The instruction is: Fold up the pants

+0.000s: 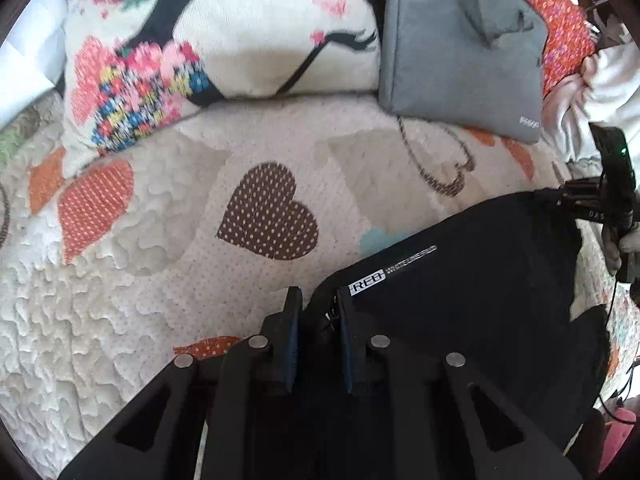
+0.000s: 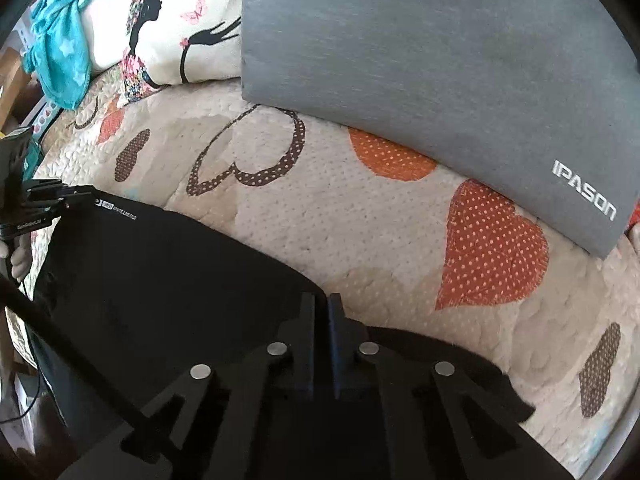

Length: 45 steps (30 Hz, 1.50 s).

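The black pants (image 1: 472, 300) with a white "RED" label lie on a cream quilt with heart patches (image 1: 200, 248). My left gripper (image 1: 318, 300) is shut on one corner of the pants' edge, just beside the label. My right gripper (image 2: 322, 304) is shut on the other corner of the same edge of the pants (image 2: 168, 280). The fabric hangs stretched between the two grippers above the quilt (image 2: 360, 232). Each gripper shows at the far edge of the other's view: the right gripper (image 1: 576, 196) and the left gripper (image 2: 52, 196).
A grey cushion marked IPASON (image 2: 440, 64) and a cream pillow with a floral figure print (image 1: 224, 40) lean at the back of the quilt. A teal cloth (image 2: 60, 44) lies at the far left. A red floral fabric (image 1: 564, 28) is at the far right.
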Each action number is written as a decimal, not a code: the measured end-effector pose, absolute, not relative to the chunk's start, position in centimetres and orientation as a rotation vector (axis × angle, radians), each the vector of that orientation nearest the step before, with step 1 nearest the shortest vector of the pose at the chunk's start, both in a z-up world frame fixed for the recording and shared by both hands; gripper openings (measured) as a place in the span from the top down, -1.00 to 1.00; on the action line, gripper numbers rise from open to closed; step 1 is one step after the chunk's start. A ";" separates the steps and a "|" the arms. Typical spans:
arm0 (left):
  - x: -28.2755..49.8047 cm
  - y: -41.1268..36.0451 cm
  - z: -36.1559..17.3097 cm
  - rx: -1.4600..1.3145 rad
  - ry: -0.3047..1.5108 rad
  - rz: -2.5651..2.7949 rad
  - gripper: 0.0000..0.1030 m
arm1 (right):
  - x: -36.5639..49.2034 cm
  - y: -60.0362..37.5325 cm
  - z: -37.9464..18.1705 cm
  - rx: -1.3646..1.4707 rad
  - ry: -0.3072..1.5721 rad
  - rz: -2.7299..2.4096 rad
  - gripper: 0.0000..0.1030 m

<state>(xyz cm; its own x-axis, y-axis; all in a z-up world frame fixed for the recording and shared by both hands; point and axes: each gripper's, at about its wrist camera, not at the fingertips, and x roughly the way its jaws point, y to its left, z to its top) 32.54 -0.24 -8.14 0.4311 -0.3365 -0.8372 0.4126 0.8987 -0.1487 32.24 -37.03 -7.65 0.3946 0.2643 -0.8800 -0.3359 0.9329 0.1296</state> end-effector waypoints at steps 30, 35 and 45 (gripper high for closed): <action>3.2 4.2 -8.6 0.155 0.963 -0.425 0.55 | -1.6 -37.2 -9.1 0.394 1.124 0.272 0.89; 0.8 7.4 -9.6 0.079 0.996 -0.367 0.53 | -4.6 -40.4 -8.3 0.480 1.065 0.134 -0.12; -3.0 15.8 -8.4 -0.173 0.987 -0.120 0.53 | 0.3 -44.7 -5.8 0.409 0.925 -0.059 -0.25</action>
<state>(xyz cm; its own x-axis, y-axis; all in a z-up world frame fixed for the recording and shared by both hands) -2.99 15.85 -8.36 0.5465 -0.1795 -0.8180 0.0225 0.9796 -0.1999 0.26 -44.70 -5.79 0.6058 0.1238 -0.7859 0.2233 0.9216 0.3173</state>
